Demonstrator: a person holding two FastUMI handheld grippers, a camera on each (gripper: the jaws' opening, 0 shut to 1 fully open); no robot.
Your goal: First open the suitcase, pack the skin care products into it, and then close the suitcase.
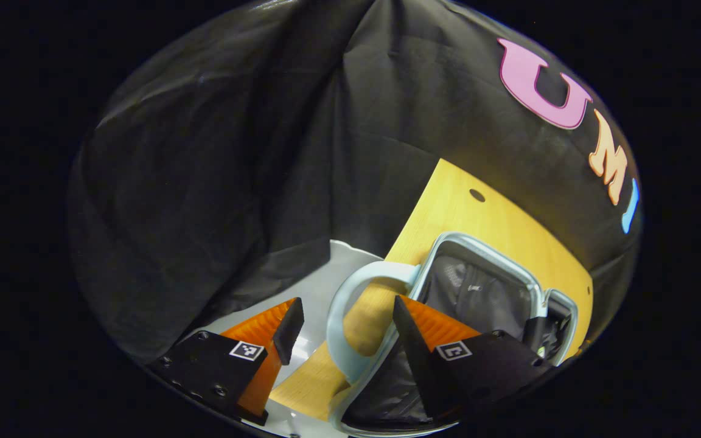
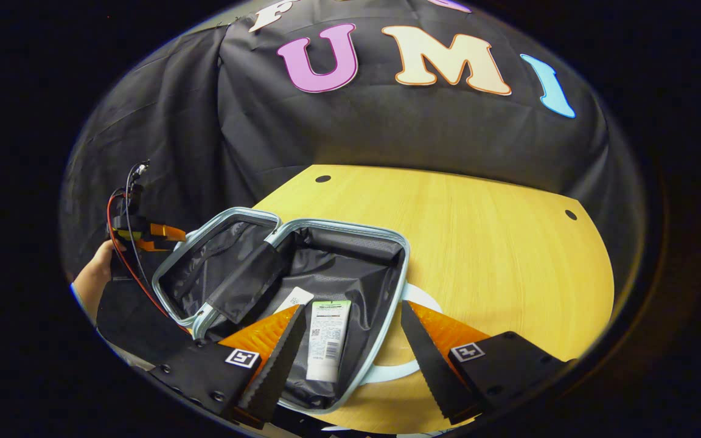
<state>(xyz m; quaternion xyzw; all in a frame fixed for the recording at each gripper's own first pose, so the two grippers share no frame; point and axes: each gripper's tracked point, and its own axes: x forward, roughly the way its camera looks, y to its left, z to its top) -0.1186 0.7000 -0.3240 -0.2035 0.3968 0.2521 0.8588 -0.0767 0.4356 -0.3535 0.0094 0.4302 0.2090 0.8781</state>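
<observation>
Wood table [image 2: 478, 243]: suitcase [image 2: 350, 234] open, tube [image 2: 328, 337] inside btwn wide right gripper [image 2: 350, 347] fingers; left gripper [image 1: 344, 331] wide, empty.

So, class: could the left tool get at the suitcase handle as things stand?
Probably yes. In the left gripper view the left tool is open, and the pale blue handle curves up between its fingers with nothing in front of it. How near it sits is hard to tell.

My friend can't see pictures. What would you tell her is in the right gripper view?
An open light-blue suitcase lies on a wooden table, with a white tube resting on its black lining. The right gripper hovers open just above it, and a hand holds the left gripper beyond the suitcase's lid.
</observation>
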